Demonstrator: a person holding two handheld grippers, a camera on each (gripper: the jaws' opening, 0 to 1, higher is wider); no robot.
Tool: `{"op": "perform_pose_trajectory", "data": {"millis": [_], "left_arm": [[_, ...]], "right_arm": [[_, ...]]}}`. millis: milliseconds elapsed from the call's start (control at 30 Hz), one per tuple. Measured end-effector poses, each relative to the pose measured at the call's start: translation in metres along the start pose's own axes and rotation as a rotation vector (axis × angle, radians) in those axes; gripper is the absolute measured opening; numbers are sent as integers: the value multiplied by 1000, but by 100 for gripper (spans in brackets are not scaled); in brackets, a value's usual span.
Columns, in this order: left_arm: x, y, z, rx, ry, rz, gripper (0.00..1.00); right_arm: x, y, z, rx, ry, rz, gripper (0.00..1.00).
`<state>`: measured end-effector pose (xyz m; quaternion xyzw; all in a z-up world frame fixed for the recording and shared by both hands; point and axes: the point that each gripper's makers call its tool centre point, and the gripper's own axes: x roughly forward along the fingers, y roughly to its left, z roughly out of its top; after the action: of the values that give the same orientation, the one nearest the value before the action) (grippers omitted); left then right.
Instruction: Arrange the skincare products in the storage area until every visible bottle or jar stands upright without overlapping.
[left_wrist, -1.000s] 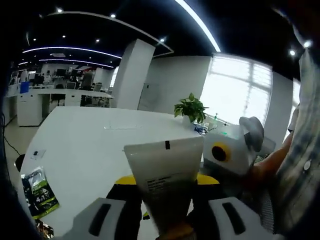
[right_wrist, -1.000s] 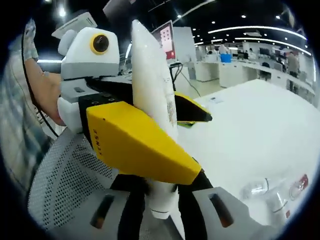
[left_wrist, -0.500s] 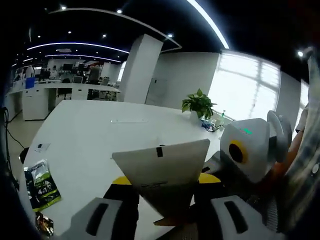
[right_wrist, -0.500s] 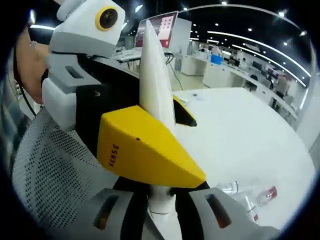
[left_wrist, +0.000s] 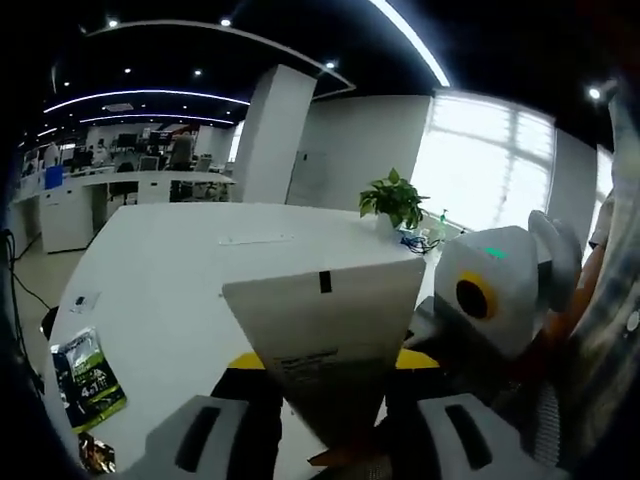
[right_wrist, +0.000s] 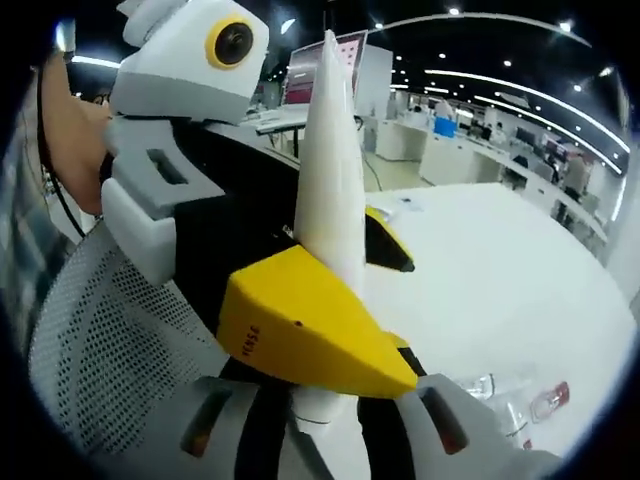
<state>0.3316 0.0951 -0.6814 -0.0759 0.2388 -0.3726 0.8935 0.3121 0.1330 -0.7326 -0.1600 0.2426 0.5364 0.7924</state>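
A white squeeze tube (left_wrist: 325, 345) stands with its flat crimped end up and black print on its face. My left gripper (left_wrist: 330, 405) is shut on its lower body. The right gripper (left_wrist: 490, 300) comes in from the right, close beside the tube. In the right gripper view the same tube (right_wrist: 330, 200) shows edge-on and upright. The left gripper's yellow jaw (right_wrist: 300, 335) clamps its middle, and my right gripper (right_wrist: 318, 415) is shut on its white cap end at the bottom. The tube hangs in the air above the table.
A white table (left_wrist: 170, 280) stretches ahead, with a green packet (left_wrist: 88, 380) near its left edge and a potted plant (left_wrist: 393, 200) at the far side. Small clear bottles (right_wrist: 520, 395) lie on the table at the right. A mesh chair back (right_wrist: 110, 350) and a person's arm (right_wrist: 75, 140) are at the left.
Both views shifted a little with the hands. The tube tipped from leaning to nearly upright and now sits higher in the left gripper view. Both holds are unchanged.
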Motion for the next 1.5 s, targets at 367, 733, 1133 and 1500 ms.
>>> {"op": "perform_pose_trajectory", "data": {"millis": [367,733,1133,1500], "left_arm": [[0,-3,1,5,-7,-29,39],[1,-15,-3,31,14,-78,39],[-7,-47,7,5,-37,-263,39],[-17,-57,15,-92,-69,-389,40]], "right_arm": [[-10,5,12,290,-136,170,28],[-21,22,4,296,-123,332,39],[-36,37,11,265,-170,542,43],[-48,64,27,268,-225,705,34]]}}
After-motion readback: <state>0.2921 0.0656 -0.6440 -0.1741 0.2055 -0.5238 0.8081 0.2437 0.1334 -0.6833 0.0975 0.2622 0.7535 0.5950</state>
